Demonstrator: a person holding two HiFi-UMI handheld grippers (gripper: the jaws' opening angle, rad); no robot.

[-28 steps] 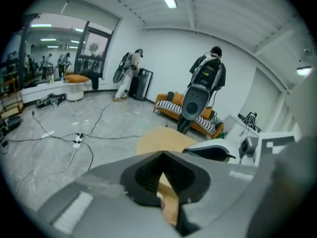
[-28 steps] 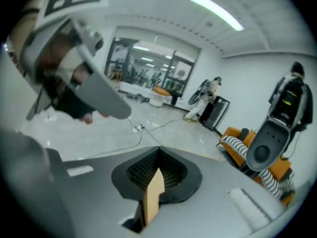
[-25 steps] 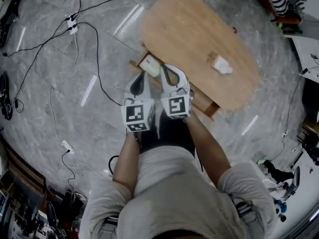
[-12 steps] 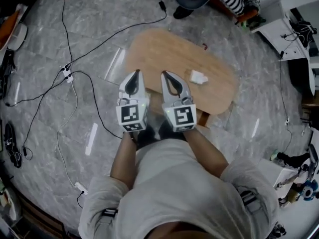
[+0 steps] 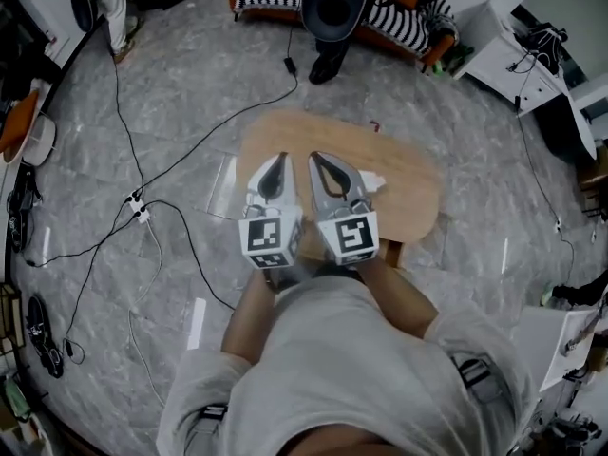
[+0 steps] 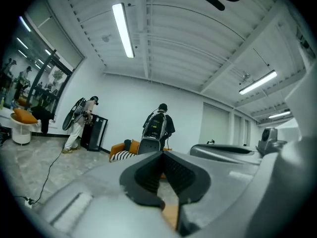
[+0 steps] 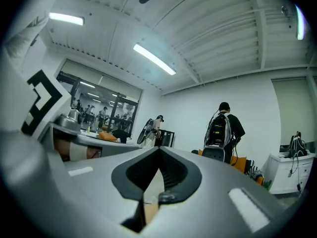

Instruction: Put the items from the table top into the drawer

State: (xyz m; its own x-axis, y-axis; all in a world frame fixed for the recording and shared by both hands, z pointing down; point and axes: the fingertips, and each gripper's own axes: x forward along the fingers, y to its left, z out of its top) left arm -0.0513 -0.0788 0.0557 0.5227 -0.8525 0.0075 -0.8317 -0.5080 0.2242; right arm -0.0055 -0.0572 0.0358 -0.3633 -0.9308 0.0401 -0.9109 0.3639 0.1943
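Note:
An oval wooden table (image 5: pixel 408 193) stands on the grey marble floor below me. A small white item (image 5: pixel 373 182) lies on its top, just right of my right gripper (image 5: pixel 317 159). My left gripper (image 5: pixel 280 160) is held beside it, both raised side by side over the table's near left part and pointing away from me. Each pair of jaws meets at the tips with nothing between them. The left gripper (image 6: pixel 161 152) and the right gripper (image 7: pixel 159 148) look level across the room. Both grippers hide the drawer.
Black cables and a power strip (image 5: pixel 139 203) lie on the floor at the left. A person with a backpack (image 5: pixel 332 8) stands beyond the table by a striped sofa (image 5: pixel 404 19). A white desk (image 5: pixel 513 60) is at the upper right.
Both grippers have risen together, still shut. The view has lifted with them: the table looks smaller and farther, the open drawer with its white item has gone out of sight, and more room shows.

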